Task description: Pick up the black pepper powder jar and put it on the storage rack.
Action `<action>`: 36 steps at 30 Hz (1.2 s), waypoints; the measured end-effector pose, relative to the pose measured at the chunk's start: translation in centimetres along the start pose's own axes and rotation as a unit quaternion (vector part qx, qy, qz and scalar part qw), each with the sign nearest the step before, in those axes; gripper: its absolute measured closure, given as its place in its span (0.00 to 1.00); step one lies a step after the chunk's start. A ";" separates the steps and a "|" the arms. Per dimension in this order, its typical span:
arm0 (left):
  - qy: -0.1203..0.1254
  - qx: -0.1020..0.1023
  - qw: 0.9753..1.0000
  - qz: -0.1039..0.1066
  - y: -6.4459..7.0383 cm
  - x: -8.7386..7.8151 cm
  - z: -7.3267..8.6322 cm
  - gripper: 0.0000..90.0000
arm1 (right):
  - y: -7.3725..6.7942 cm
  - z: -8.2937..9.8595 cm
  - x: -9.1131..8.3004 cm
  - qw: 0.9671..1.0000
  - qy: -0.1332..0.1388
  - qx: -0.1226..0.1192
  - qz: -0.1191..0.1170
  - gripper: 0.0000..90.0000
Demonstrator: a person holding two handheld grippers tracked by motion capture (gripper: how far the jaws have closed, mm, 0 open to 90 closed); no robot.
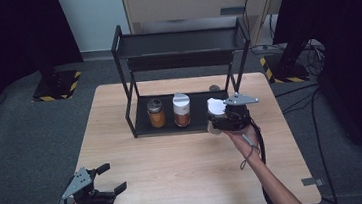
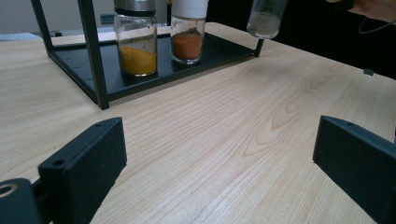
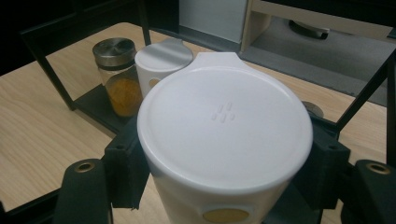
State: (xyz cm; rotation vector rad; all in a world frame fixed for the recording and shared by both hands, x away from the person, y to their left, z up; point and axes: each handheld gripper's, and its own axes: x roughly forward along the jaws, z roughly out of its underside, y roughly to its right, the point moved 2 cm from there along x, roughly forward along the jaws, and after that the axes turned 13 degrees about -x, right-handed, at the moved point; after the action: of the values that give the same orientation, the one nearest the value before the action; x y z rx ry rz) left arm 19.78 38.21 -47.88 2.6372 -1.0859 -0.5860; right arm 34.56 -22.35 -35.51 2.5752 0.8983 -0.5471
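Note:
My right gripper (image 1: 216,116) is shut on a white-lidded spice jar (image 3: 224,135), held upright with black pads (image 3: 123,161) on both sides of it. It hangs just off the front right corner of the black rack's lower shelf (image 1: 196,125); the jar's glass bottom (image 2: 265,18) is lifted off the wood. On that shelf stand a metal-lidded jar of yellow powder (image 1: 156,113) and a white-lidded jar of reddish powder (image 1: 182,110). My left gripper (image 1: 113,177) rests open near the table's front left corner, nothing between its fingers (image 2: 79,170).
The two-tier black rack (image 1: 180,41) stands at the back middle of the wooden table (image 1: 175,168); its upper shelf is bare. Thin black posts (image 2: 93,51) frame the lower shelf. Dark floor and cables surround the table.

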 end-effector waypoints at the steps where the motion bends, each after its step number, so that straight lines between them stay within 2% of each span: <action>1: -0.001 0.000 1.000 0.000 0.0 0.0 0.0 0.02 | 0.1 -0.1 0.3 1.000 0.000 0.001 0.001 0.34; 16: 0.001 -0.002 1.000 0.001 -0.1 0.0 0.1 0.02 | 0.4 -1.4 4.3 1.000 -0.008 0.001 0.025 0.34; 26: 0.001 -0.002 1.000 0.001 -0.1 0.0 0.1 0.02 | 0.5 -1.1 6.8 0.999 -0.010 0.002 0.043 0.34; 36: 0.001 -0.003 1.000 0.000 -0.2 0.0 0.1 0.02 | 0.8 -0.1 8.2 0.999 -0.014 0.014 0.050 0.34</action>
State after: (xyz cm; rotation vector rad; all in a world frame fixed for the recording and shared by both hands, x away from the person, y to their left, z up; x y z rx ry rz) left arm 19.86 38.33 -48.00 2.6312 -1.0821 -0.5856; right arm 41.00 -18.70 -39.11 2.6139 0.7529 -0.5693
